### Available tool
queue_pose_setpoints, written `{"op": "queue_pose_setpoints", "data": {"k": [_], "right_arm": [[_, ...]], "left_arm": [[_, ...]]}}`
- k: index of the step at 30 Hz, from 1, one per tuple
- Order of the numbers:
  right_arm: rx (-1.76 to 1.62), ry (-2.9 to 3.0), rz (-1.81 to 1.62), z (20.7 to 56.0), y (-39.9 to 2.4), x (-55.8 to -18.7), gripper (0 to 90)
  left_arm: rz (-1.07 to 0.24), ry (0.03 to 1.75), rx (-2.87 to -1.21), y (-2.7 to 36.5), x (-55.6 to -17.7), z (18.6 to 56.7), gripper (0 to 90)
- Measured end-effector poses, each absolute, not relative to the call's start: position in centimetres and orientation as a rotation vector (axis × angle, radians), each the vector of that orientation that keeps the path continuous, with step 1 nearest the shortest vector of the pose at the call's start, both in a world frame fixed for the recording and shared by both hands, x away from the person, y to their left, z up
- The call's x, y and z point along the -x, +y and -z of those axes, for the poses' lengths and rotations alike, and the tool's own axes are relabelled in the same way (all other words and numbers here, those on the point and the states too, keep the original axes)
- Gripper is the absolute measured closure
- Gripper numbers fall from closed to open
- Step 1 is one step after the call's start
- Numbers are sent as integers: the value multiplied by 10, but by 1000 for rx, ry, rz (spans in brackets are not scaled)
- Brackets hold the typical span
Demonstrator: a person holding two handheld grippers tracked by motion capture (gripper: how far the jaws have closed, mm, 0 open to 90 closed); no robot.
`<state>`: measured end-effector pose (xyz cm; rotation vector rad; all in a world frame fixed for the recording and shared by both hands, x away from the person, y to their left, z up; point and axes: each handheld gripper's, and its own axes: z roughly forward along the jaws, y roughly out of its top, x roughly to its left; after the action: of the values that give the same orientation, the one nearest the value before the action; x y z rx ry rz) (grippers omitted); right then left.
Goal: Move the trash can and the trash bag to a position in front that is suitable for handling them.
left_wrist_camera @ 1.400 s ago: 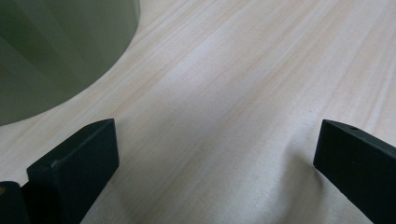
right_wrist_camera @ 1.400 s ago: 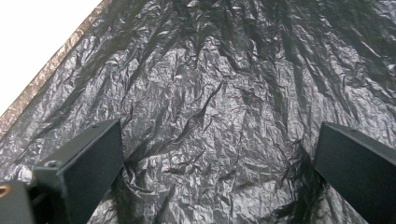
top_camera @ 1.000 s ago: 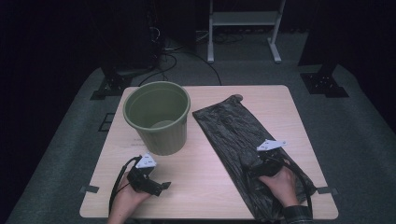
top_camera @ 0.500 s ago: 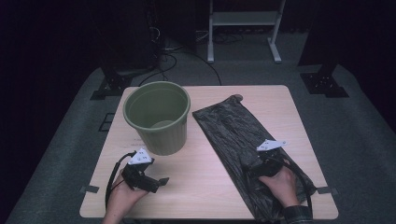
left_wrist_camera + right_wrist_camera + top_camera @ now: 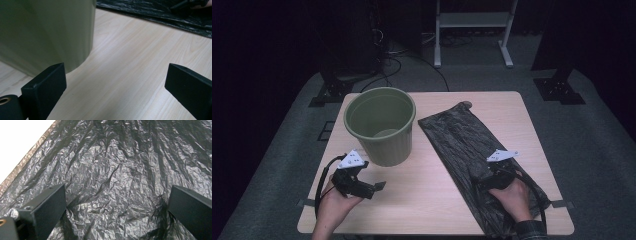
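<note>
Left gripper shifted – jaws apart, beside bin

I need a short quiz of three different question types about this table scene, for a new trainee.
1. True or false: the right claw is over the black plastic bag.
2. Which thing stands nearest the left claw? A) a metal pot B) the green bin C) a cardboard box
3. Fill in: the jaws of both claws are ____, and they hold nothing.

Key: 1 true. 2 B. 3 open; the two gripper views show a wide gap between the jaws, with the wooden table behind one pair and the bag behind the other.
</note>
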<state>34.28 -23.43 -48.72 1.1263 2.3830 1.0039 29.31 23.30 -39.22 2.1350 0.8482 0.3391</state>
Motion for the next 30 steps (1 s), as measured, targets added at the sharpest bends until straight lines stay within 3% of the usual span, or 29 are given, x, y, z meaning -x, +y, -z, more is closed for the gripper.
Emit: {"op": "queue_pose_setpoints", "data": {"k": [30], "right_arm": [[-1125, 2384, -1005, 487, -234, -343, 11]], "left_arm": [[-462, 926, -2082, 264, -312, 306, 25]]}}
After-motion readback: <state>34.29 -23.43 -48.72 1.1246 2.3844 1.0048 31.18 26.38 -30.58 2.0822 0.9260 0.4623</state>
